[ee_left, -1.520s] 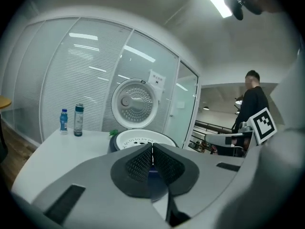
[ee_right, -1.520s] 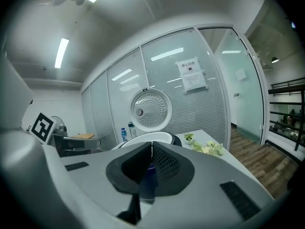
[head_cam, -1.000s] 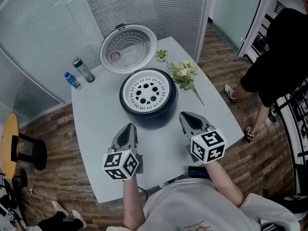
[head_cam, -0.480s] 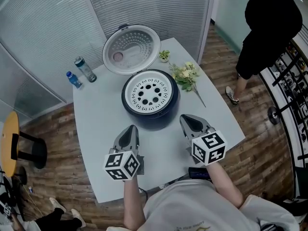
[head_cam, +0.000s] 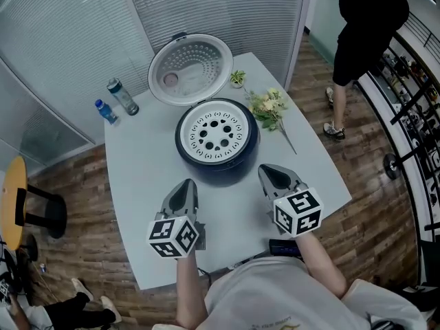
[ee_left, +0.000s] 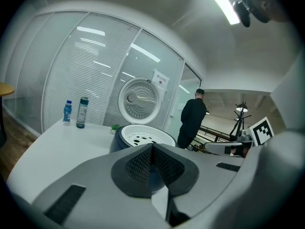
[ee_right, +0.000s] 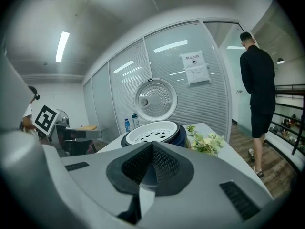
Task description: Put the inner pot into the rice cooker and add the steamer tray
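A dark blue rice cooker (head_cam: pixel 218 162) stands in the middle of the white table (head_cam: pixel 137 184), its round lid (head_cam: pixel 190 69) swung up behind it. A white steamer tray (head_cam: pixel 216 130) with round holes sits in its top; the inner pot is hidden beneath. The cooker also shows in the left gripper view (ee_left: pixel 118 138) and the right gripper view (ee_right: pixel 181 136), with the tray (ee_right: pixel 155 130) on top. My left gripper (head_cam: pixel 184 190) and right gripper (head_cam: pixel 273 174) hover on the near side of the cooker, both shut and empty.
Two bottles (head_cam: pixel 121 97) stand at the table's far left corner. A bunch of flowers (head_cam: pixel 268 108) and a small potted plant (head_cam: pixel 238 78) lie right of the cooker. A person in black (head_cam: pixel 364 26) walks on the wooden floor at the far right. A round yellow stool (head_cam: pixel 12 205) is at the left.
Both grippers have kept still. The person in black has walked away toward the top right.
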`<state>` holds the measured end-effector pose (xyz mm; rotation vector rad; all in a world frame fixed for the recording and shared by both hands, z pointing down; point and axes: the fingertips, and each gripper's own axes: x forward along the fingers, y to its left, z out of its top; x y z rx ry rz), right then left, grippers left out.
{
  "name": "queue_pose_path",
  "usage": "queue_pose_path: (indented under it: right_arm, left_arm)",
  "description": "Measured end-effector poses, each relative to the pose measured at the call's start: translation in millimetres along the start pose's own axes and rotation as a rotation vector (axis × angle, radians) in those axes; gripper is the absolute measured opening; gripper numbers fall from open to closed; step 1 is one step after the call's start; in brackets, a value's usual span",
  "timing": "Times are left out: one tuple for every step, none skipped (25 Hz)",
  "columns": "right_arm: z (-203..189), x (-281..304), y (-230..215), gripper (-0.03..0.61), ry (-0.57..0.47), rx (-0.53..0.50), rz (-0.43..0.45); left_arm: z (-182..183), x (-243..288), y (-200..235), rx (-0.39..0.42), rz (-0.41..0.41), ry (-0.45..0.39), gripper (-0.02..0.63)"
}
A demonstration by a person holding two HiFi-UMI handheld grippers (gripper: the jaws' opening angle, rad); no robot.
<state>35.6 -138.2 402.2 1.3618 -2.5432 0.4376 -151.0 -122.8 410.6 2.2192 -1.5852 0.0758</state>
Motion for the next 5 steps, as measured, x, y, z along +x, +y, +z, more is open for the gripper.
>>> queue_pose_path:
  right_arm:
    - [-0.8, 0.8, -1.5, 0.017, 0.004, -0.009, -0.003]
    - [-1.3, 1.9, -2.9, 0.017, 0.007, -0.012, -0.004]
    - [-1.4, 3.1, -4.2, 0.017, 0.008, -0.011, -0.003]
    - [-1.4, 4.4, -5.4, 0.017, 0.009, -0.008, -0.003]
    - [-1.2, 5.7, -6.5, 0.017, 0.01, -0.005, -0.002]
  left_arm:
    - [0.0, 1.0, 0.3, -0.002, 0.001, 0.0, 0.011]
    - [0.2, 2.1, 1.0, -0.005, 0.002, 0.0, 0.011]
    - [0.6, 3.3, 1.9, -0.008, 0.003, 0.0, 0.011]
    - [1.2, 4.4, 2.9, -0.011, 0.005, -0.001, 0.011]
    - [1.9, 5.5, 4.0, -0.013, 0.008, -0.003, 0.011]
